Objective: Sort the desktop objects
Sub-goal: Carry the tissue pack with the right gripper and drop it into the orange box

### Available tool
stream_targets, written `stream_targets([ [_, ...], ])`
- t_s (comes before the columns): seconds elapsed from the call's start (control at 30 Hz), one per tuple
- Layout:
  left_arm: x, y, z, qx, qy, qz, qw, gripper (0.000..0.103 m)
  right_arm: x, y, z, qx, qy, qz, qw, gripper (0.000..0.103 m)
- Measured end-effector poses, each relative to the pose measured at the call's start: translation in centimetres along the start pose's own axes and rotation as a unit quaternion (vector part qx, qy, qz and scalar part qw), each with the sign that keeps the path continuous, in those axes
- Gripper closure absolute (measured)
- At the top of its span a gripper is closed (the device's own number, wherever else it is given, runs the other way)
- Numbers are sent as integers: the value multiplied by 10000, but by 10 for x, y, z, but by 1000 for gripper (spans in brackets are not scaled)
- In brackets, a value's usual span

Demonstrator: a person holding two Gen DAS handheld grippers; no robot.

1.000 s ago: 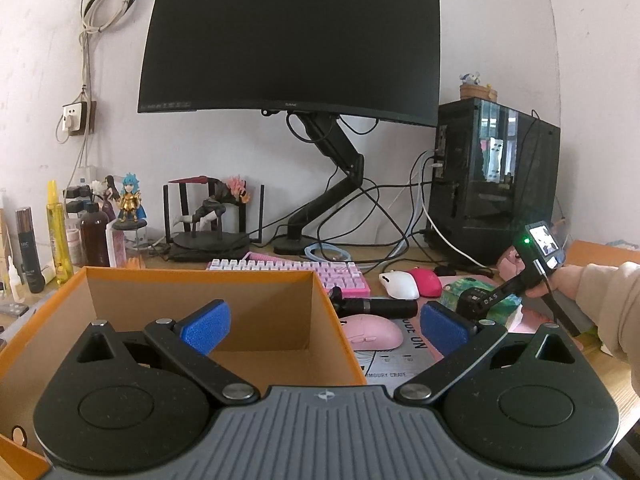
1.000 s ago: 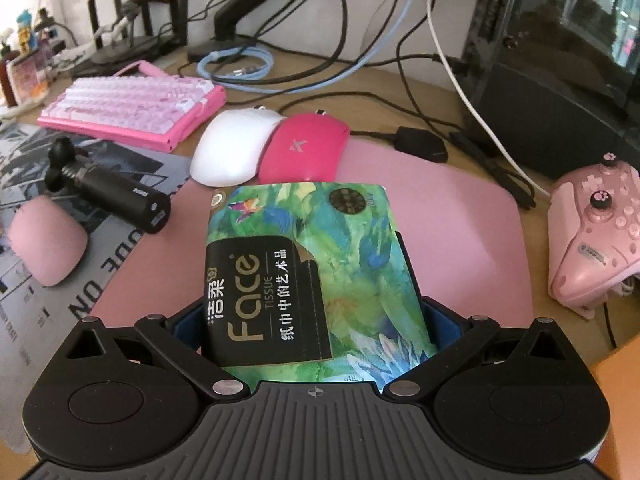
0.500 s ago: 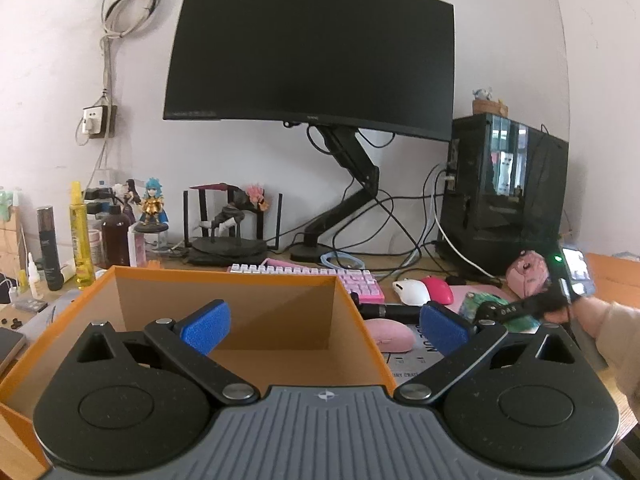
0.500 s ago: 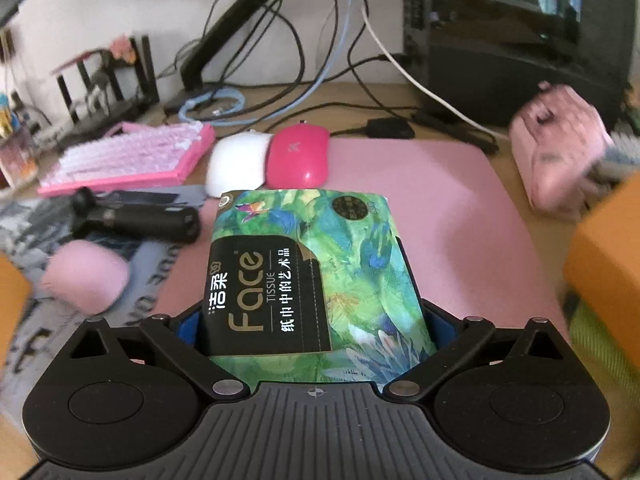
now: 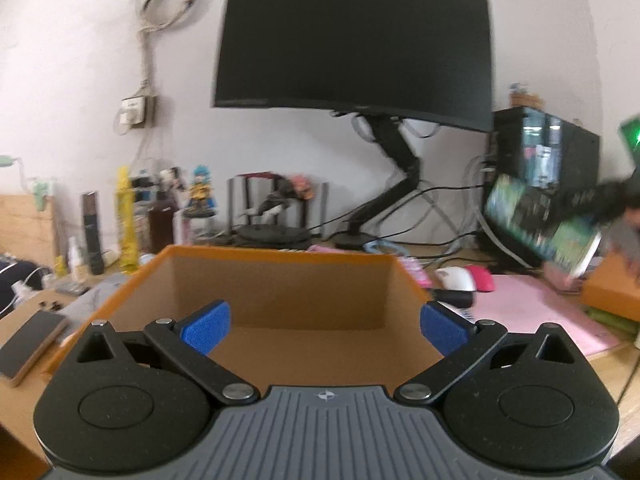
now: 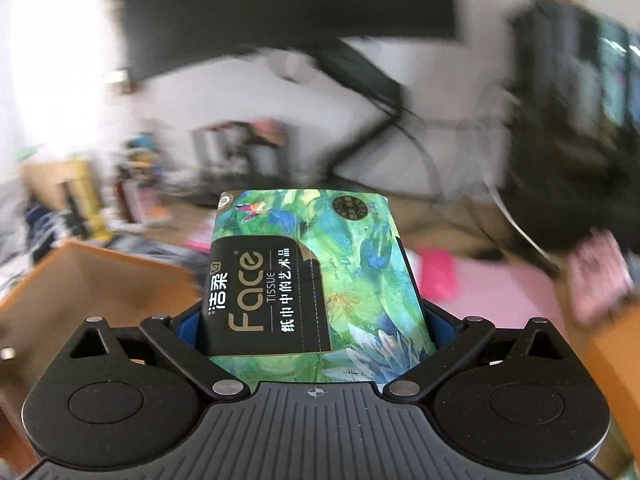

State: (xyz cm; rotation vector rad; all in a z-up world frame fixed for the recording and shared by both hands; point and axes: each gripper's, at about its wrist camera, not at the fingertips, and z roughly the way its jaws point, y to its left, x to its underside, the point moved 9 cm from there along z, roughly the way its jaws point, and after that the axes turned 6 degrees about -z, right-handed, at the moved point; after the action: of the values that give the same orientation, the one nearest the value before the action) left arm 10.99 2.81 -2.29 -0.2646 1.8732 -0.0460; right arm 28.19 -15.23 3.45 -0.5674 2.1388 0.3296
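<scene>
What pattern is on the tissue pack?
Green and blue painted leaves with a black "Face" label; the tissue pack shows best in the right wrist view.

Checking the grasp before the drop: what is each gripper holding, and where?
The right gripper clamps the tissue pack by its near end, across its long sides. The left gripper is open, holding nothing.
</scene>
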Motion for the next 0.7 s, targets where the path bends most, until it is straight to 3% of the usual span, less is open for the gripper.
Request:
stream_targets([
  [0.17,-1,31,-7,-428,-46,-179,9989,0,-42,92,5,-736,-127,-720,9946,3],
  [0.37,-4,53,-17,-756,-94,-320,9966,0,-56,189,52,-1417,284,-1463,9786,3],
  [0.53,-5,66,-23,-894,-116,-379,9952,0,-43,246,99,-1514,899,-1942,9650,3],
  [0.7,-5,76,-22,-979,-106,-441,9942,0,-2,281,147,-1229,1689,-2446,9469,3],
])
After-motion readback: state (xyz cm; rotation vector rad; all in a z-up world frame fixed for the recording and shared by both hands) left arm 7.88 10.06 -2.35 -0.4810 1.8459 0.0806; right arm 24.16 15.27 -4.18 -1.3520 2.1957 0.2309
